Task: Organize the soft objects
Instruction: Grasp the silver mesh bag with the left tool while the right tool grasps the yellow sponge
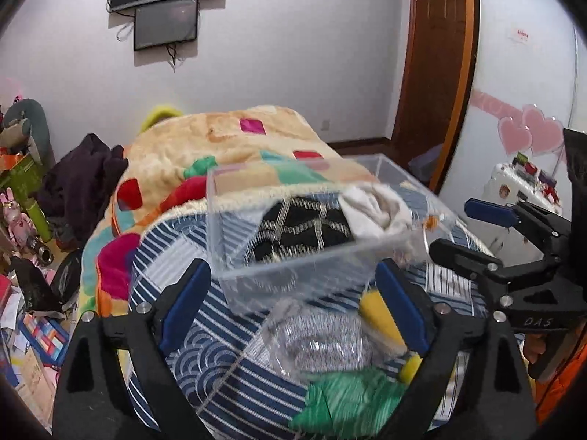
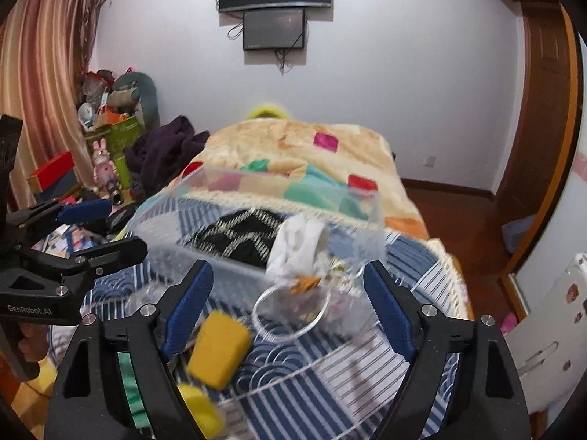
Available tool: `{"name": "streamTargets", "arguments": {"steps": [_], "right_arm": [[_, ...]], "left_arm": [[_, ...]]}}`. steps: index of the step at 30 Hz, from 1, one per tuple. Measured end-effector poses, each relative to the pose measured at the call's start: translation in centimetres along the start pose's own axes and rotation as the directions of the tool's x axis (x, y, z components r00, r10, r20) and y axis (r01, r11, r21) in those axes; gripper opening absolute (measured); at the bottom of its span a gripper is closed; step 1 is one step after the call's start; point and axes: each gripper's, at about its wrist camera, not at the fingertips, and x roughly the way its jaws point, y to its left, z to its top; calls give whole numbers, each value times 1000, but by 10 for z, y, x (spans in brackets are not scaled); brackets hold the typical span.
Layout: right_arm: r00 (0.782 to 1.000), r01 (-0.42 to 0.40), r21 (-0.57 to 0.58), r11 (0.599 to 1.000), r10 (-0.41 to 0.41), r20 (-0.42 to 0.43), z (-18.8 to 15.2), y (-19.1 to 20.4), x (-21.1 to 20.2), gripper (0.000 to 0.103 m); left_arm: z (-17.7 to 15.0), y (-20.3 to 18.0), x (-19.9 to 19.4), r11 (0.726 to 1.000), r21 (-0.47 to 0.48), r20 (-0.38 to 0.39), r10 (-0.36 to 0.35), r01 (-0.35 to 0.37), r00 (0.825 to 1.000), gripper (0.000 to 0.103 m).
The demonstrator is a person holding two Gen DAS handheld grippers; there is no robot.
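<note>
A clear plastic box (image 1: 256, 267) (image 2: 176, 234) lies on the blue striped bedcover and holds a black patterned cloth (image 1: 301, 231) (image 2: 238, 234) and a white cloth (image 1: 374, 209) (image 2: 301, 242). My left gripper (image 1: 293, 304) is open just before the box's near wall, over a silver scourer (image 1: 323, 344), a green cloth (image 1: 348, 403) and a yellow sponge (image 1: 378, 315). My right gripper (image 2: 290, 308) is open and empty, above a clear ring-shaped item (image 2: 290, 311) and a yellow sponge (image 2: 220, 348). Each gripper shows in the other's view, at the right edge (image 1: 473, 231) and at the left edge (image 2: 99, 227).
A folded patchwork blanket (image 1: 220, 154) (image 2: 293, 154) lies behind the box. A dark garment (image 1: 80, 183) (image 2: 165, 154) hangs off the bed's left side. Cluttered boxes and toys (image 1: 22, 256) (image 2: 102, 139) cover the floor at left. A wooden door (image 1: 433, 55) stands at right.
</note>
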Motion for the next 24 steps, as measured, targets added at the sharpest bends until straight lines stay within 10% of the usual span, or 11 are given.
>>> {"name": "streamTargets", "arguments": {"steps": [13,24], "right_arm": [[983,-100,67,993,109,-150,-43,5,34,79],[957,-199,76,977,211,-200,-48,16,43,53]], "left_arm": [[-47,7,35,998,-55,-127,-45,38,991,86],[-53,-7,38,988,-69,-126,-147,139,981,35]]}}
